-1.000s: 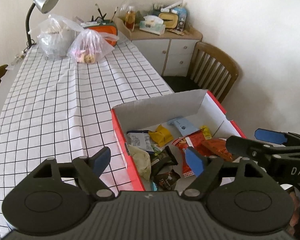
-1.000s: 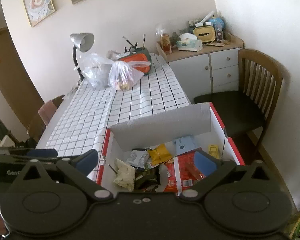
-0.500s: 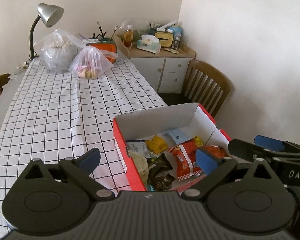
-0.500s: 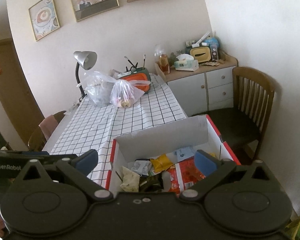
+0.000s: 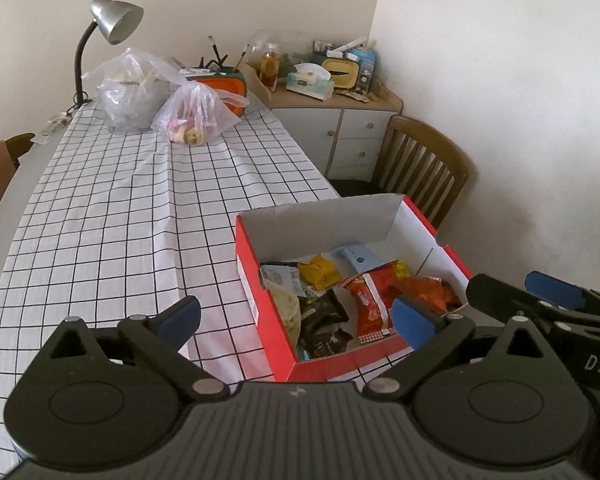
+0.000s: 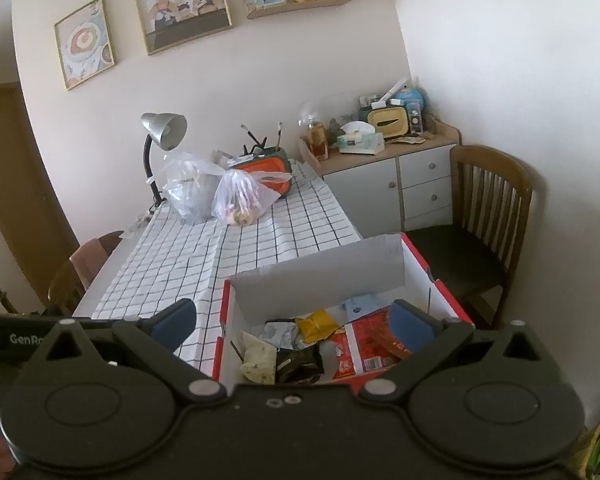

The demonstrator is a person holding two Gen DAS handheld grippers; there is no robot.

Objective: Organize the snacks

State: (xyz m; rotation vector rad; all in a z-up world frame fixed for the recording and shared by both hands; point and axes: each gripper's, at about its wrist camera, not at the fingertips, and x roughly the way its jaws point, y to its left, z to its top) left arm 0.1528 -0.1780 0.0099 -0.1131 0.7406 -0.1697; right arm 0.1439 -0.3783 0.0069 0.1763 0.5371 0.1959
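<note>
A long bench (image 5: 100, 208) under a white cloth with a black grid runs toward a cream wall; a red snack box (image 5: 352, 292) with a white inside sits at the bench's near right corner, its flap up, and holds a red packet (image 5: 370, 300), a yellow packet (image 5: 320, 274) and a pale blue one among others; the left claw (image 5: 296, 318) hangs over the near edge with its jaws wide and nothing between them, having just been opening; the right claw (image 6: 294, 320) is also spread wide and empty above the box; two clear plastic bags (image 5: 168, 104) and a grey desk lamp (image 5: 108, 36) stand at the far end; a white cabinet (image 6: 400, 184) and a wooden chair (image 6: 484, 216) fill the room's corner beyond the bench's right edge; framed pictures (image 6: 180, 0) hang on the wall.
</note>
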